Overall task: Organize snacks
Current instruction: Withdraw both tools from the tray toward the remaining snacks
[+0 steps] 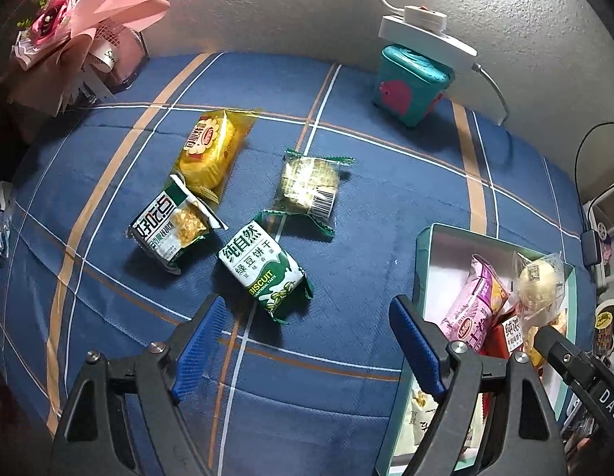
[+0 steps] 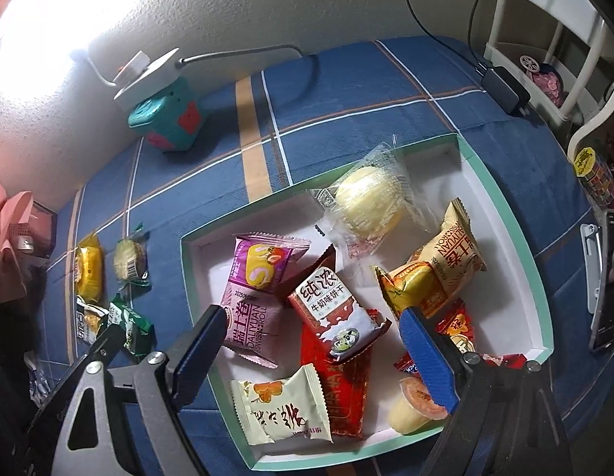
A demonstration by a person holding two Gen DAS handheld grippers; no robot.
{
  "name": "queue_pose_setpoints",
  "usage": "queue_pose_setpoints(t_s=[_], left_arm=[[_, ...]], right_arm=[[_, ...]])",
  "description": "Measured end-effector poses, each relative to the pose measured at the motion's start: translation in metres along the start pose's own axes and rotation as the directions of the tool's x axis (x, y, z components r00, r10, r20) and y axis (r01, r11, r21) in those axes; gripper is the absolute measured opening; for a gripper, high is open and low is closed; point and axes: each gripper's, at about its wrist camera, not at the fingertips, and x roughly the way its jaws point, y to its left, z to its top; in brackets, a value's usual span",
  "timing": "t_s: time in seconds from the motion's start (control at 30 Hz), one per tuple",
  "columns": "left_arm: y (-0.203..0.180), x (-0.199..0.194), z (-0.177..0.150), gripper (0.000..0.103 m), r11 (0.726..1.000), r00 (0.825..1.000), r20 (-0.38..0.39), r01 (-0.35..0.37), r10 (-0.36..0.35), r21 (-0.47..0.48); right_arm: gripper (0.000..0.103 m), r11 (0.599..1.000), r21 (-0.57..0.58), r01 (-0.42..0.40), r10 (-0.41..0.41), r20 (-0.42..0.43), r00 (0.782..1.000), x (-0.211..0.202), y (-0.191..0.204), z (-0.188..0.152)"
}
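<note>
Several wrapped snacks lie on the blue plaid cloth in the left wrist view: a green-and-white biscuit pack (image 1: 267,273), a clear-wrapped green cake (image 1: 308,186), a yellow cake pack (image 1: 209,150) and a green-white pack (image 1: 170,232). My left gripper (image 1: 307,341) is open and empty, just in front of the biscuit pack. A white box with a teal rim (image 2: 505,206) holds several snacks, among them a purple Swiss roll pack (image 2: 259,277) and a red milk biscuit pack (image 2: 330,309). My right gripper (image 2: 314,349) is open and empty above the box.
A teal cube box (image 1: 410,87) under a white power strip (image 1: 426,33) stands by the back wall. A pink bouquet (image 1: 68,27) is at the far left. A black charger (image 2: 505,89), a white rack (image 2: 553,39) and a phone (image 2: 608,277) are at the right.
</note>
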Motion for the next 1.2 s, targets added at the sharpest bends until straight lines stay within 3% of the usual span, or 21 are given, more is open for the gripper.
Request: queue_pose_setpoints(t_s=[0.1, 0.2, 0.57, 0.67, 0.9, 1.03, 1.2], left_arm=[[-0.002, 0.000, 0.000, 0.100, 1.000, 1.000, 0.015, -0.007, 0.007, 0.012], [-0.004, -0.002, -0.001, 0.103, 0.999, 0.999, 0.034, -0.033, 0.032, 0.028], [-0.002, -0.001, 0.000, 0.103, 0.999, 0.999, 0.015, -0.030, 0.029, 0.041], [0.006, -0.011, 0.005, 0.103, 0.999, 0.999, 0.044, -0.034, 0.032, 0.042], [0.051, -0.029, 0.017, 0.103, 0.987, 0.980, 0.117, -0.163, 0.160, 0.012], [0.083, -0.026, 0.022, 0.103, 0.967, 0.961, 0.114, -0.253, 0.254, -0.023], [0.120, -0.024, 0.025, 0.103, 0.955, 0.953, 0.084, -0.285, 0.291, -0.078]], right_arm=[[0.092, 1.000, -0.003, 0.007, -0.007, -0.007, 1.000, 0.003, 0.000, -0.001], [0.103, 1.000, -0.010, 0.017, -0.017, 0.000, 1.000, 0.004, 0.001, -0.001], [0.103, 0.999, -0.027, 0.029, -0.029, -0.006, 1.000, 0.006, 0.005, -0.002], [0.103, 0.999, -0.037, 0.036, -0.036, 0.003, 0.999, 0.003, 0.010, -0.003], [0.103, 0.994, -0.109, 0.019, -0.017, 0.020, 1.000, -0.004, 0.046, -0.007], [0.103, 0.987, -0.159, 0.001, 0.002, 0.016, 1.000, -0.004, 0.075, -0.015], [0.103, 0.971, -0.234, -0.040, 0.042, 0.002, 0.999, -0.001, 0.119, -0.032]])
